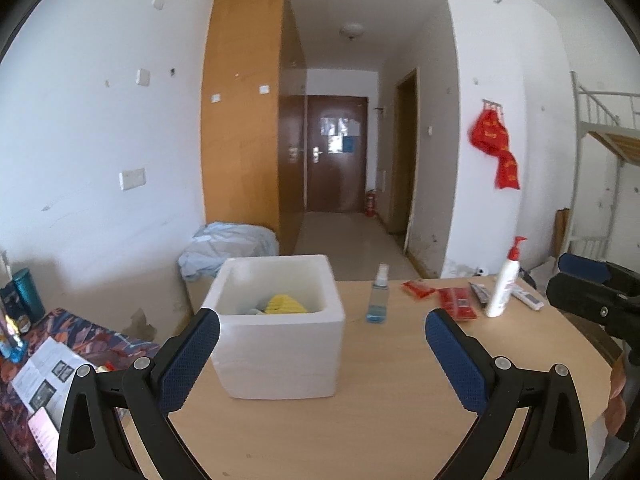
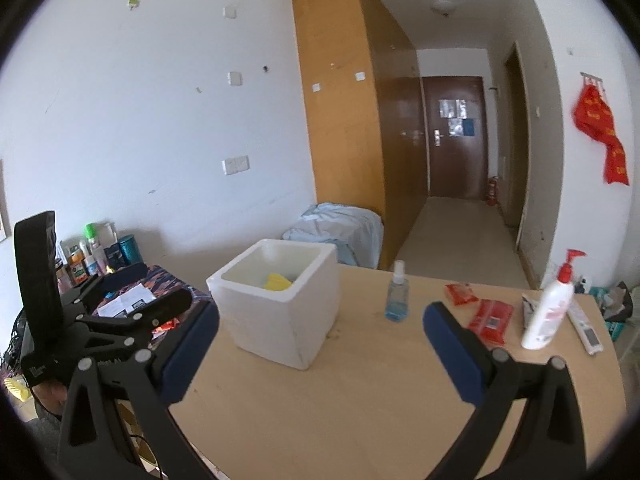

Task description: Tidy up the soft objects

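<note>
A white foam box (image 1: 280,344) stands on the wooden table (image 1: 380,420); it also shows in the right wrist view (image 2: 280,312). Inside it lie a yellow soft object (image 1: 286,304) and something light blue beside it; the yellow one shows in the right wrist view (image 2: 278,281) too. My left gripper (image 1: 322,356) is open and empty, just in front of the box. My right gripper (image 2: 322,352) is open and empty, in front and right of the box. The right gripper shows at the right edge of the left wrist view (image 1: 592,296).
On the table right of the box stand a blue spray bottle (image 1: 378,300) and a white pump bottle (image 1: 506,280), with red packets (image 1: 456,300) and a remote (image 2: 586,326) lying nearby. A cluttered side table (image 2: 120,292) stands to the left.
</note>
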`<state>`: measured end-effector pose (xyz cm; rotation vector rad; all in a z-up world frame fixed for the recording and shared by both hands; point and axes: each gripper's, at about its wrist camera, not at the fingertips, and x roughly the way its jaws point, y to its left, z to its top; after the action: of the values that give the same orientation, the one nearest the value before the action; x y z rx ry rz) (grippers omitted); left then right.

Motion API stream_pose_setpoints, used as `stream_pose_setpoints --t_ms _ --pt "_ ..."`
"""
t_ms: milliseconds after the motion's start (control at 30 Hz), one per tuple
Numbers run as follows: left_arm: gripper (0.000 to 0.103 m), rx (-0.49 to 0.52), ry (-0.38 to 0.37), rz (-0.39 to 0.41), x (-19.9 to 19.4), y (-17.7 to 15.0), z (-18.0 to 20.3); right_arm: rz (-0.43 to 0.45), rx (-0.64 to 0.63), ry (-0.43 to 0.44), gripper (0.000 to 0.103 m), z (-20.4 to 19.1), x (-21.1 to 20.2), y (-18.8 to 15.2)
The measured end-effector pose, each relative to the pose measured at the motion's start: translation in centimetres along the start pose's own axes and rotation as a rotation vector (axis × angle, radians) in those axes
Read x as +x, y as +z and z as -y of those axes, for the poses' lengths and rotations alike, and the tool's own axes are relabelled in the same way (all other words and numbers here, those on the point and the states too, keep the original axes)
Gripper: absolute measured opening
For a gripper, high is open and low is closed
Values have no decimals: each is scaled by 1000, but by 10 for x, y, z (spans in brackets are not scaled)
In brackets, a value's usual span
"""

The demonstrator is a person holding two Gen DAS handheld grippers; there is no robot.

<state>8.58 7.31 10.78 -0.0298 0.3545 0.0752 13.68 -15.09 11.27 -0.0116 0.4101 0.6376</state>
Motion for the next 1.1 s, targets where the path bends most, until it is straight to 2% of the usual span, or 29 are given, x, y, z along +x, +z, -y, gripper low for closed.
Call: stream_pose_setpoints --t_ms 433,800,1100 --pt "103 10 -73 46 -19 -10 22 38 18 -92 103 5 -31 -25" --pt "103 23 -90 70 -24 -45 38 42 -1 -206 103 10 -37 -70" --pt "103 0 -81 104 -27 -78 40 25 8 -210 103 8 -39 -98"
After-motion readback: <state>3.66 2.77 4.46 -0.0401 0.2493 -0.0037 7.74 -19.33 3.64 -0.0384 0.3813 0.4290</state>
